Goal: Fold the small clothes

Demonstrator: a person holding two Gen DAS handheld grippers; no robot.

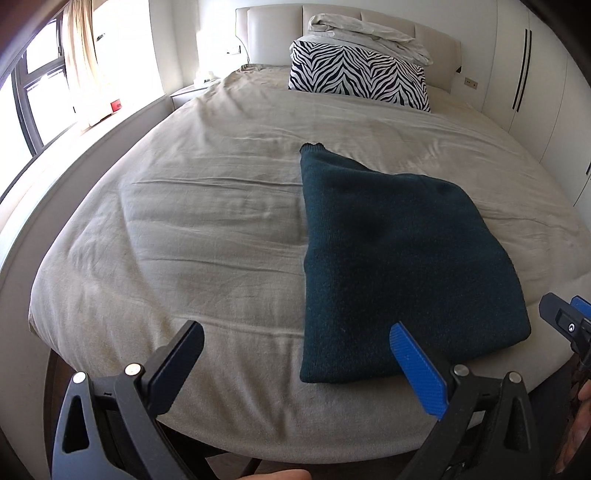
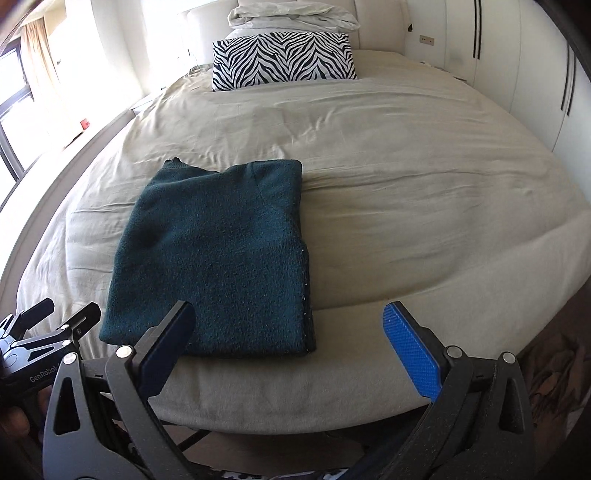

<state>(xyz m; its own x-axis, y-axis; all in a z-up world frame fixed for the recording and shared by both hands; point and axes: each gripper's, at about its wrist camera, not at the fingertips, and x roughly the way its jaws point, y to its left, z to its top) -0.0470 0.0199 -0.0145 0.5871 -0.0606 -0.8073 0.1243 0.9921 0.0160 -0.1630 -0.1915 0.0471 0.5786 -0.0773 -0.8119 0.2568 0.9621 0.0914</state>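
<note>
A dark teal knitted garment (image 1: 391,258) (image 2: 218,251) lies folded into a rough rectangle near the foot of the bed. One narrow corner of it sticks out toward the headboard. My left gripper (image 1: 295,339) hovers open at the bed's near edge, its blue pad over the garment's near left corner and nothing between the fingers. My right gripper (image 2: 291,321) is open too, held just before the garment's near right corner, holding nothing. Each gripper shows at the edge of the other's view: the left gripper (image 2: 55,325) and the right gripper (image 1: 565,314).
The bed (image 1: 207,229) carries a wrinkled beige cover. A zebra-print pillow (image 2: 282,59) and a bundled pale duvet (image 2: 291,14) lie at the headboard. White wardrobe doors (image 2: 517,74) line the right side, a window with curtains (image 1: 48,74) the left.
</note>
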